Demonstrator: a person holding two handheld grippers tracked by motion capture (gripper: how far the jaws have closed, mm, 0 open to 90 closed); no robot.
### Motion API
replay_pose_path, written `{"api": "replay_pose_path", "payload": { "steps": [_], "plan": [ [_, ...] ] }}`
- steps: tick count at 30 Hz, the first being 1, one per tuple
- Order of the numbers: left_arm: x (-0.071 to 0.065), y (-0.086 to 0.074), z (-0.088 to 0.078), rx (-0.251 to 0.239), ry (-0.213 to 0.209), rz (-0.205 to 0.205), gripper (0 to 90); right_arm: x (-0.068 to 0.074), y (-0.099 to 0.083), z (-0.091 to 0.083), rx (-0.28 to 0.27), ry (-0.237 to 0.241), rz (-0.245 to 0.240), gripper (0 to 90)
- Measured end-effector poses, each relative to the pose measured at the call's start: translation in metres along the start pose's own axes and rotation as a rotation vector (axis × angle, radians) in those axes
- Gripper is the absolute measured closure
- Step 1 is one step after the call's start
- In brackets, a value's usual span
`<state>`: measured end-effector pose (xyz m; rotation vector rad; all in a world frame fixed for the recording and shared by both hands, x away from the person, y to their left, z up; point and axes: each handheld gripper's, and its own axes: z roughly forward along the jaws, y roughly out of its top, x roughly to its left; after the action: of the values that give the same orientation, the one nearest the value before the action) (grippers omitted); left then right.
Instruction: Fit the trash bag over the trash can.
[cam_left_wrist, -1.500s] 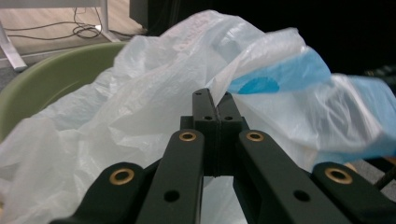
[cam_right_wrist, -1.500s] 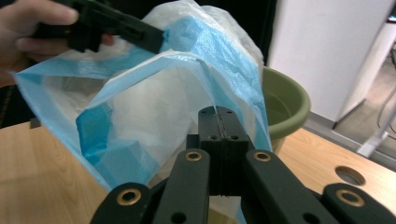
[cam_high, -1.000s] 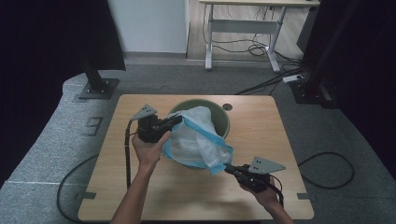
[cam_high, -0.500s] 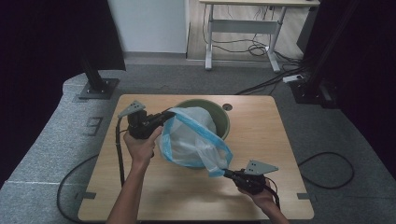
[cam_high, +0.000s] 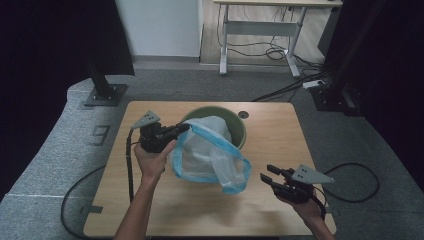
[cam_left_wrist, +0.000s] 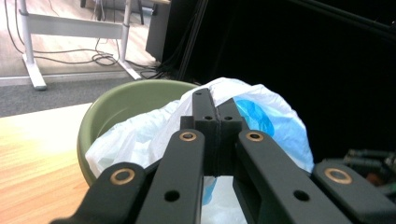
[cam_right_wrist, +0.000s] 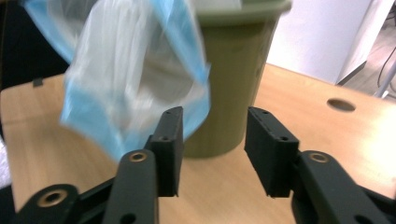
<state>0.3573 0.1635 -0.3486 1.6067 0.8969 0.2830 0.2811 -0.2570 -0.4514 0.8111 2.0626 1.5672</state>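
A wooden table (cam_high: 150, 210) seen from above. At the left, a person's left hand (cam_high: 150, 161) holds the left gripper (cam_high: 181, 130), its jaws pressed together on the blue-edged rim of a clear plastic bag (cam_high: 210, 155). The bag spills out of a green bin (cam_high: 235, 122) standing at the table's middle, its open mouth drooping toward the near edge. At the right, the right gripper (cam_high: 267, 174) sits just beside the bag's lower corner, jaws apart and holding nothing
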Motion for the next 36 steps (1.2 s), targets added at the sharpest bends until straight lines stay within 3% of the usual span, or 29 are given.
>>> {"api": "replay_pose_path", "payload": {
  "steps": [3,8,10,12,13,15,17,27,36],
  "plan": [
    [0.001,-0.002,0.001,0.007,0.002,-0.001,89.8,0.001,0.016,0.014,-0.003,0.009,-0.013,46.6],
    [0.002,-0.003,0.003,0.018,0.002,0.001,89.9,0.012,0.027,0.048,0.029,0.008,-0.036,43.2],
    [0.002,-0.003,0.003,0.022,0.000,0.002,89.8,0.014,0.029,0.059,0.039,0.005,-0.031,47.4],
    [0.002,-0.003,0.002,0.023,-0.004,0.002,89.8,0.015,0.030,0.066,0.057,-0.004,-0.028,58.4],
    [0.002,-0.003,0.002,0.023,-0.005,0.004,89.8,0.014,0.032,0.068,0.065,-0.015,-0.020,68.1],
    [0.002,-0.003,0.001,0.023,-0.007,0.006,89.8,0.010,0.035,0.068,0.070,-0.030,-0.012,82.0],
    [0.002,-0.003,0.000,0.022,-0.008,0.006,89.8,0.005,0.040,0.067,0.068,-0.045,0.002,88.6],
    [0.000,0.005,0.004,0.040,0.002,0.034,89.9,-0.021,0.076,0.072,0.066,-0.167,0.012,88.9],
    [0.020,0.017,0.008,0.062,0.027,0.013,89.8,-0.046,0.109,0.095,0.052,-0.214,-0.049,88.9]
  ]
}}
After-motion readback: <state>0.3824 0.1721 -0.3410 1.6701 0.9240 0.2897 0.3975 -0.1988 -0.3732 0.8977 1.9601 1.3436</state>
